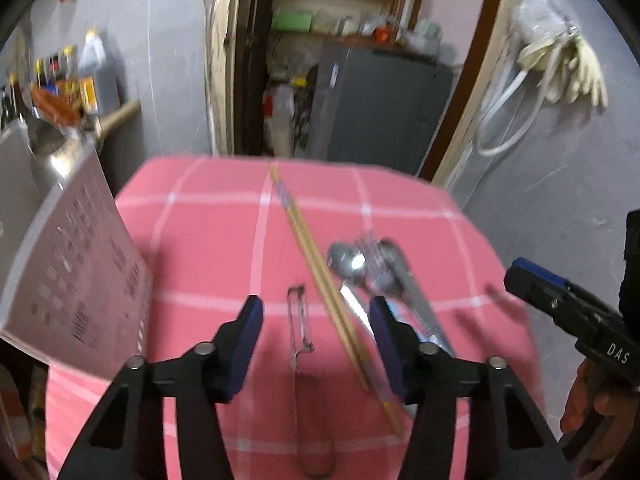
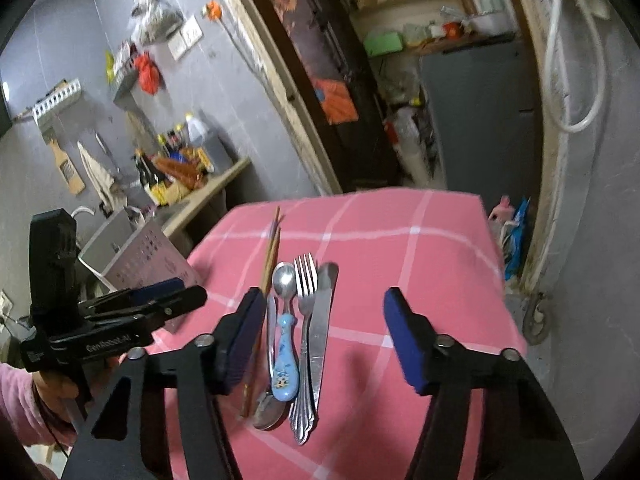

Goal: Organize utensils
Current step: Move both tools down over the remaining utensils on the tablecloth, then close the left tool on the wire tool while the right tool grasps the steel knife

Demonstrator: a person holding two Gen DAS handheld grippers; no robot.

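Note:
Utensils lie on a table under a pink checked cloth (image 1: 208,240). My left gripper (image 1: 316,312) hangs open above a clear-handled peeler (image 1: 300,320) and a pair of wooden chopsticks (image 1: 316,272); its pads touch neither. Right of these lie a blurred spoon (image 1: 344,260) and other metal cutlery. My right gripper (image 2: 324,304) is open over a blue-handled spoon (image 2: 285,280), a fork (image 2: 306,284) and a table knife (image 2: 322,312), lying side by side. A second spoon (image 2: 268,412) lies bowl-near beside the chopsticks (image 2: 272,248). A pink perforated holder (image 1: 76,264) stands at the table's left edge.
The right gripper (image 1: 520,276) shows at the right edge of the left wrist view, with a hand below it. Left of the table are a sink (image 2: 108,240) and a counter with bottles (image 2: 176,160). A doorway with a grey fridge (image 1: 384,108) lies behind. Gloves (image 1: 568,68) hang on the right wall.

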